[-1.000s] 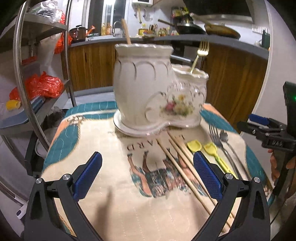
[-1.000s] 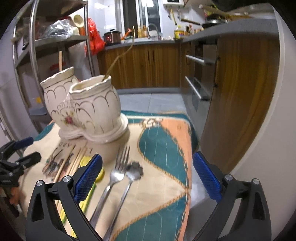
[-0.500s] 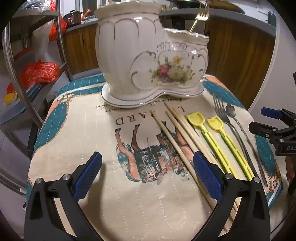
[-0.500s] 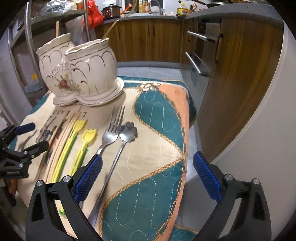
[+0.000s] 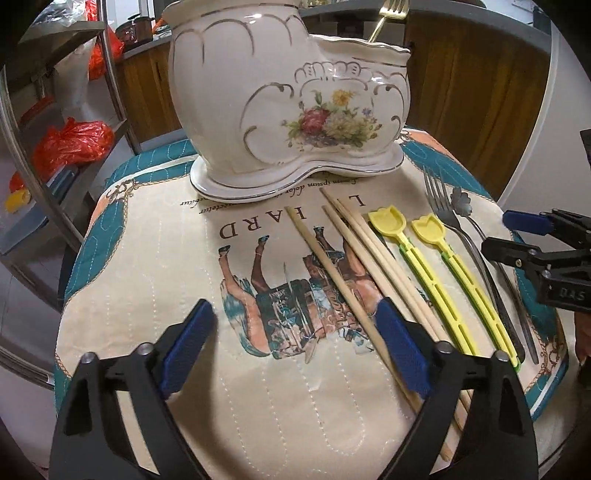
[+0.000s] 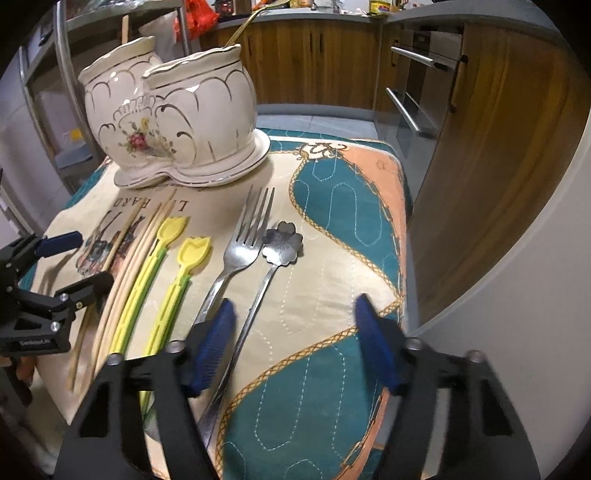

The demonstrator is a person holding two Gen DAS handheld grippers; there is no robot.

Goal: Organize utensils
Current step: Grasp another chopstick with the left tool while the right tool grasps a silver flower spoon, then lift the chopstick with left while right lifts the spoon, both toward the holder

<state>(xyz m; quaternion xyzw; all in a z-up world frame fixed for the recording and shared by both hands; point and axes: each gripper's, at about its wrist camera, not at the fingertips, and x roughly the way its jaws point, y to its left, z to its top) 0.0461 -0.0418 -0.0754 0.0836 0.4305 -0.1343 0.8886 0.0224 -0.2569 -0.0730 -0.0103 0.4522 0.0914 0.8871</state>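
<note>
Left gripper, jaws wide and empty, hung over the printed horse on the quilted cloth. Behind it stood the two-compartment ceramic holder, a gold fork rising from its lower right compartment. Rightward on the cloth lay wooden chopsticks, two yellow tulip-headed plastic spoons, a steel fork and a flower-bowled spoon. Right gripper, jaws wide and empty, hovered over their handles.

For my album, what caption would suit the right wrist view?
Open right gripper hovering over a silver fork and flower-headed spoon, near a ceramic utensil holder.
</note>
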